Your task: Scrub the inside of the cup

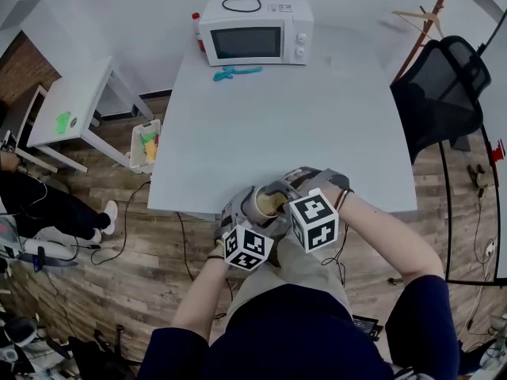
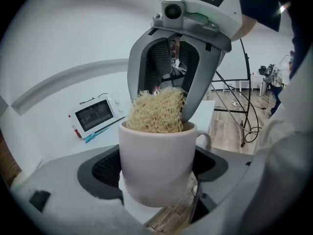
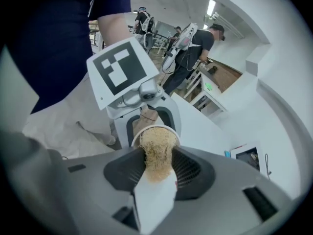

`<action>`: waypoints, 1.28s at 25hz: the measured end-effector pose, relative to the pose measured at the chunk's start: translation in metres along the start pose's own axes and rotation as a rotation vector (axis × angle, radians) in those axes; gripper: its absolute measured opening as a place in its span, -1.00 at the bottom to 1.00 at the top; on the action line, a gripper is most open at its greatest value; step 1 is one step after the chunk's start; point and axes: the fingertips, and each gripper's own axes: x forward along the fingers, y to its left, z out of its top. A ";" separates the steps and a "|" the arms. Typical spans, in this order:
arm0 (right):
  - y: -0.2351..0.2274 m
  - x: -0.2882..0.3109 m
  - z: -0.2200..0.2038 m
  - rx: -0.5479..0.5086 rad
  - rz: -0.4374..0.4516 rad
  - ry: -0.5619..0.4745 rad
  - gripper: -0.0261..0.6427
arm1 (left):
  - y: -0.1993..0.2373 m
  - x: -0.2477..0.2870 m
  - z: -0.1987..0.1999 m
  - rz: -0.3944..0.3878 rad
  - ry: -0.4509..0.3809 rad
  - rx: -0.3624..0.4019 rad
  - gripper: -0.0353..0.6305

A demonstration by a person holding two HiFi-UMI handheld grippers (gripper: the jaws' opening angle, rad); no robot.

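No legible text, brand or no. anywhere. Microwave (image 1: 255,30) has a small white label (image 1: 279,8) on top w/ what looks like dark print, too small to read. Its control panel (image 1: 299,44) shows no marks I can make out. Left marker cube (image 1: 248,248) and right marker cube (image 1: 315,220) carry only b/w square code patterns, no letters or digits.
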 end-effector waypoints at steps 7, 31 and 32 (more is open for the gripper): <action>-0.025 -0.026 -0.036 0.165 -0.030 -0.033 -0.44 | 0.012 0.036 0.005 -0.013 0.006 -0.014 0.36; -0.102 -0.047 -0.189 1.221 -0.509 -0.426 -0.44 | 0.074 0.163 0.020 0.025 -0.031 -0.327 0.36; -0.102 -0.048 -0.189 1.230 -0.516 -0.437 -0.44 | 0.074 0.166 0.020 0.027 -0.031 -0.329 0.36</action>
